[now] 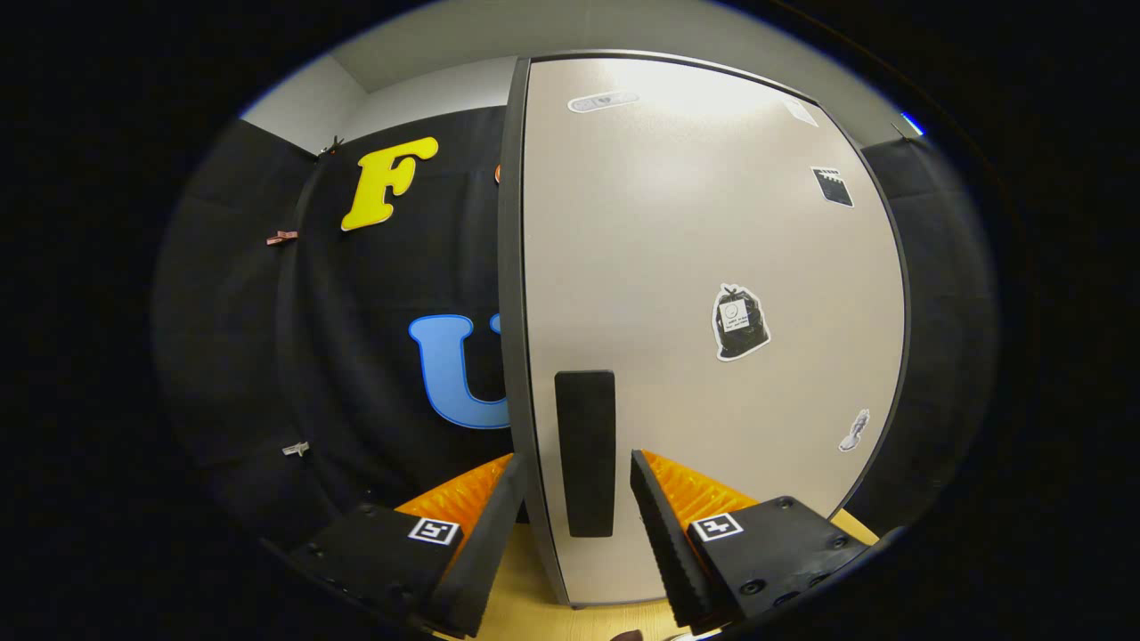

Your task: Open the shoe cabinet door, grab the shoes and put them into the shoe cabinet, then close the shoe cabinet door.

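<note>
The shoe cabinet's pale beige door (695,267) stands close in front of me, framed by a dark grey edge (512,294) on its left side. A tall black handle (585,427) is fixed upright near that edge, low on the door. My gripper (577,458) is open, and the handle's lower half stands between its two fingers with a gap on either side. One fingertip (509,476) lies over the door's dark edge and the other fingertip (643,472) is in front of the door panel. Neither presses on the handle.
The cabinet stands on a light wooden surface (534,605) that shows between and under the fingers. A few stickers (741,322) are stuck on the door. Black booth cloth (374,374) hangs to the left of the cabinet and behind it.
</note>
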The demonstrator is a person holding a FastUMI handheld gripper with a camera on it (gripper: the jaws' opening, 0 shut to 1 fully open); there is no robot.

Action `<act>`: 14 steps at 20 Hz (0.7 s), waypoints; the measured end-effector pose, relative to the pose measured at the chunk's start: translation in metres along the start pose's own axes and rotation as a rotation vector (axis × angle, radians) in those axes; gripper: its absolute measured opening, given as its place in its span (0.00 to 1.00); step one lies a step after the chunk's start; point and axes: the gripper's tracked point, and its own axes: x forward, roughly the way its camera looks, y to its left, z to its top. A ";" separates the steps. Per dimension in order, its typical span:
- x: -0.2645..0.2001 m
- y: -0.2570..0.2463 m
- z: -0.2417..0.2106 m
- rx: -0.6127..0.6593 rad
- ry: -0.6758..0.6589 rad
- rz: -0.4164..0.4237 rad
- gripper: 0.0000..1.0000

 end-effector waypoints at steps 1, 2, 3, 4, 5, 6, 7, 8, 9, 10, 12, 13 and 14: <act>0.005 -0.003 -0.003 -0.004 0.001 -0.017 0.76; 0.009 -0.006 -0.004 -0.005 0.002 -0.036 0.65; 0.013 -0.007 -0.006 0.000 0.008 -0.049 0.59; 0.018 -0.008 -0.010 0.013 0.014 -0.055 0.53; 0.018 -0.008 -0.011 0.025 0.023 -0.063 0.52; 0.036 -0.004 -0.026 0.029 0.027 -0.069 0.44; 0.018 -0.010 -0.010 0.026 0.006 -0.074 0.37; 0.020 -0.011 -0.012 0.006 0.006 -0.085 0.36; 0.021 -0.010 -0.011 -0.017 -0.009 -0.091 0.36; 0.020 -0.010 -0.011 -0.025 -0.002 -0.095 0.30; 0.020 -0.009 -0.015 -0.009 0.016 -0.081 0.25; 0.018 -0.009 -0.012 -0.005 0.017 -0.072 0.22; 0.014 -0.009 -0.011 -0.010 0.023 -0.062 0.19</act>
